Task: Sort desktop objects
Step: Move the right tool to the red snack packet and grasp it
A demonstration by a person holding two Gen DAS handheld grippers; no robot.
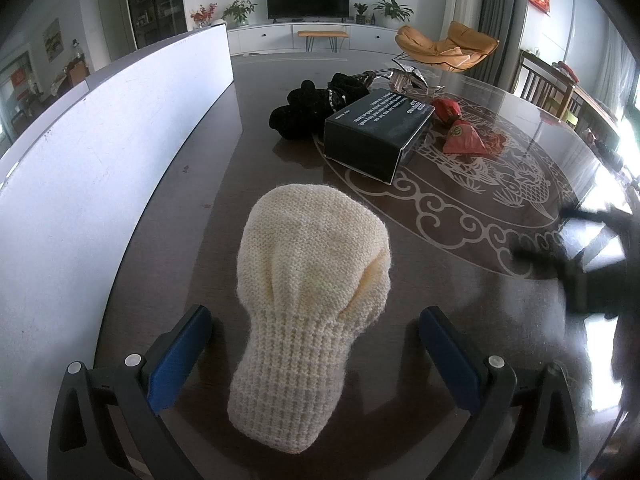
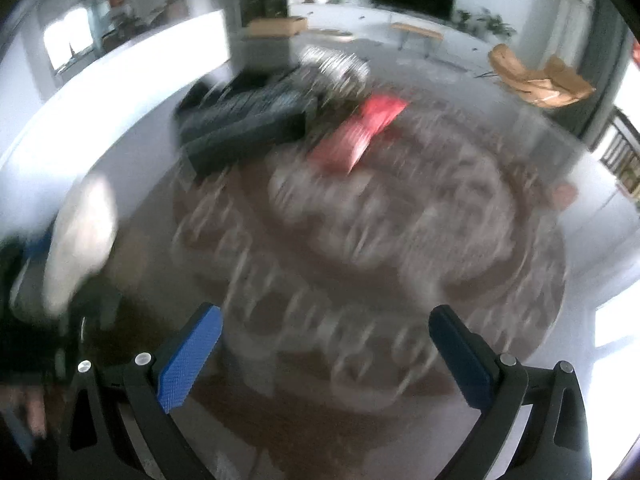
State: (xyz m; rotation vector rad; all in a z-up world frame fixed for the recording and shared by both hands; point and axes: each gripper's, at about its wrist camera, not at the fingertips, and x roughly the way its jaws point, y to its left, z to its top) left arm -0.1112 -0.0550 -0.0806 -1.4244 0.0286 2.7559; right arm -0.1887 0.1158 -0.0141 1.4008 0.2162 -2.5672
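Cream knitted wool hat (image 1: pixel 310 312) lies flat on the dark glossy patterned worktop (image 1: pixel 460 320), its ribbed cuff between the blue-padded fingers of the left tool (image 1: pixel 316 354), which stands wide open and grips nothing. Ahead of this tool, beyond the hat's crown, sits a black rectangular box with white lettering (image 1: pixel 376 136); a black fuzzy fabric bundle (image 1: pixel 312 106) lies behind the box, and red pouches (image 1: pixel 464 138) lie to its right. A white panel (image 1: pixel 100 152) borders the worktop on the left. Right tool (image 2: pixel 326 354), seen through heavy motion blur, is likewise wide open and empty above the worktop's pale scroll pattern.
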